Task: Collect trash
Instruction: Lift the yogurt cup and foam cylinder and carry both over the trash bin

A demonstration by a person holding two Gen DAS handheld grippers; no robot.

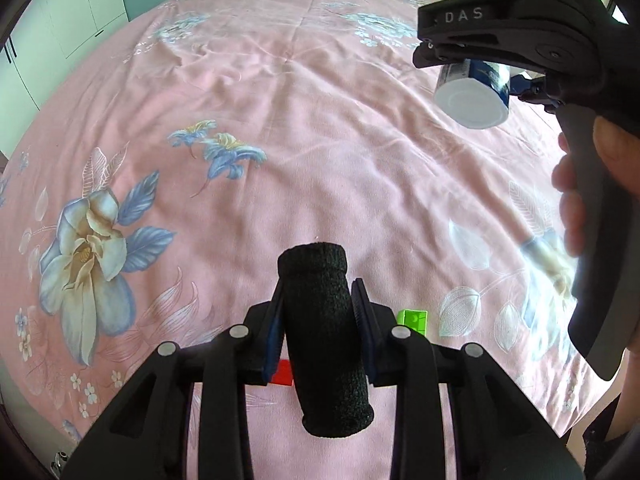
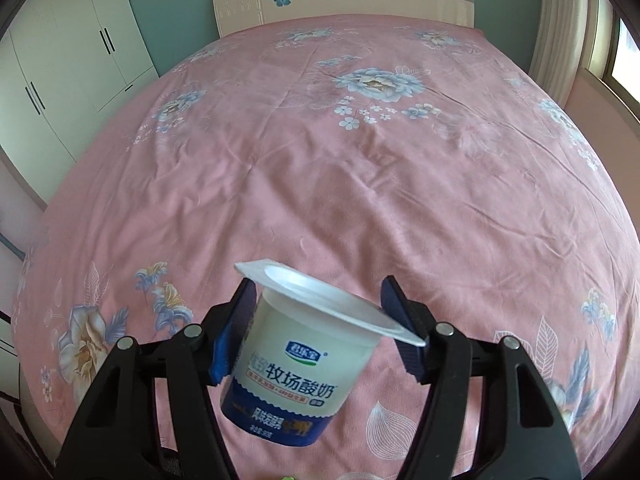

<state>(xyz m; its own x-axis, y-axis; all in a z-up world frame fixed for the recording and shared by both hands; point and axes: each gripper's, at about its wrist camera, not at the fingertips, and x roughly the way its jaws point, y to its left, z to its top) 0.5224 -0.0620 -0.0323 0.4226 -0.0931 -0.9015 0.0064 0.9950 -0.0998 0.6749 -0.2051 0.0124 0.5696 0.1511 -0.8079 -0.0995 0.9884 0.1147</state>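
Observation:
A black knitted tube (image 1: pixel 324 320) hangs tilted above the pink bedsheet (image 1: pixel 280 140), and my left gripper (image 1: pixel 319 289) is shut on its middle, blue pads pressing both sides. My right gripper (image 2: pixel 318 284) is shut on a white and blue yogurt cup (image 2: pixel 296 360), held just under its rim and tipped, clear of the bed. In the left wrist view the same yogurt cup (image 1: pixel 472 96) shows its white bottom at the upper right, with a hand (image 1: pixel 576 200) around the right gripper's handle.
A small green block (image 1: pixel 412 320) and a red block (image 1: pixel 282 372) lie on the sheet beneath my left gripper. The flowered bed fills both views, with a headboard (image 2: pixel 344 0) at the far end. White wardrobes (image 2: pixel 68 64) stand to the left and a window (image 2: pixel 624 60) to the right.

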